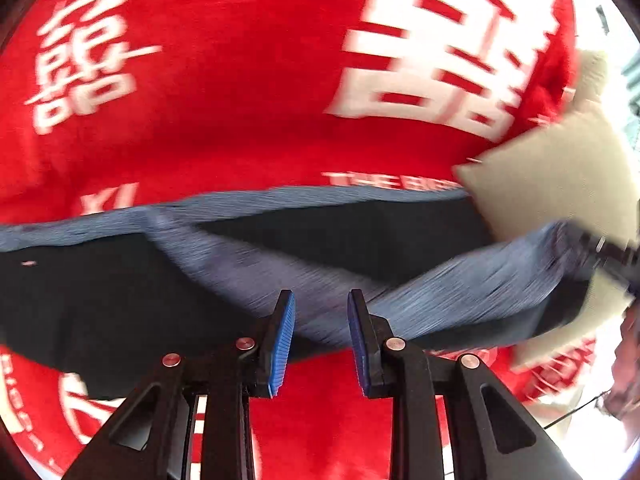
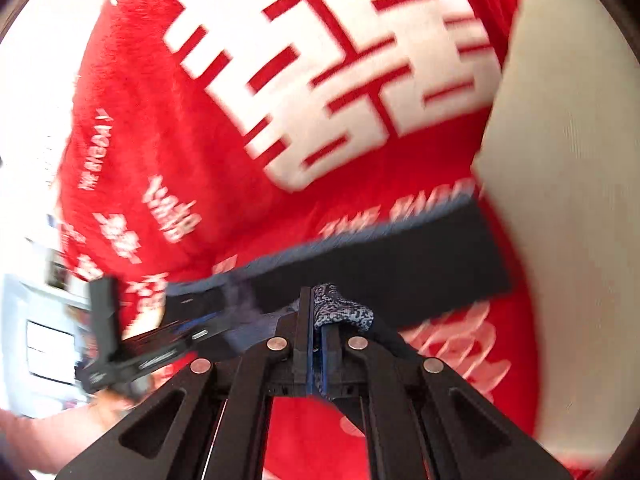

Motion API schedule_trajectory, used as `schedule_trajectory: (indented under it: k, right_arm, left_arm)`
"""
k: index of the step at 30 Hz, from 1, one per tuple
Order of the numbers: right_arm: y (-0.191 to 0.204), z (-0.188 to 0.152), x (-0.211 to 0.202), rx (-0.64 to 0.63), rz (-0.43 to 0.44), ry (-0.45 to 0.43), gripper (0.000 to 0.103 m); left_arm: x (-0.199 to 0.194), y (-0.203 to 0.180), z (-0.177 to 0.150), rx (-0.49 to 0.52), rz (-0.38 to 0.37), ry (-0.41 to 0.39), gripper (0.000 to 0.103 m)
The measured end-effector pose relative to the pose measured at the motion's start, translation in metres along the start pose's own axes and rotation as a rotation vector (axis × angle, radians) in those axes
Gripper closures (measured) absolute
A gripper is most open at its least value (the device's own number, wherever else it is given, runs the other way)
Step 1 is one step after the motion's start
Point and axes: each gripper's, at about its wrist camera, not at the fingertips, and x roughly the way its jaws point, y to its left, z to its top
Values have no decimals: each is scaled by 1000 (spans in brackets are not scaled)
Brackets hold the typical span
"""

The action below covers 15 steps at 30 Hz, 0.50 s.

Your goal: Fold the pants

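The pants (image 1: 360, 240) are dark navy with a blue-grey waistband and lie on a red blanket (image 1: 240, 80). A twisted blue-grey strip of them runs between the blue pads of my left gripper (image 1: 322, 300), which is shut on it and holds it off the blanket. The strip stretches rightward to my right gripper (image 1: 600, 248), which is blurred. In the right wrist view my right gripper (image 2: 316, 296) is shut on a speckled blue-grey fold, with the dark pants (image 2: 400, 264) lying beyond it. My left gripper (image 2: 200, 330) shows blurred at the lower left.
The red blanket (image 2: 160, 120) carries large white characters and small lettering. A beige pillow (image 1: 560, 168) lies at the right edge of the blanket, beside the pants (image 2: 560, 160). Bright white floor or furniture shows at the far left of the right wrist view.
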Motion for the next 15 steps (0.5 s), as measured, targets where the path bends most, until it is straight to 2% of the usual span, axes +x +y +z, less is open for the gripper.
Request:
schedule_trajectory:
  k: [4,8,11,13,14,15]
  right_arm:
    - [-23,42,38,-74,-179,18,101]
    - [-51,56,83,-81,-249,89,101]
    - [-55,61,106,-152,-307,121,100]
    - [-59,65,110,-150,-310,136,100]
    - [-63,68,110,-123,-300,142,99]
    - [-66,72,108,-92,-285,150,99]
  left_arm:
    - [26,35,-6,-106,113,45,75]
    - [57,58,-10,-166,217,75,75]
    - [79,63,-8,-195,246,98,75]
    - [91,65,-7,-198,257,110,75]
    - [94,64,-7,-190,272,106,70]
    - [95,62,-5,-178,294,95,57]
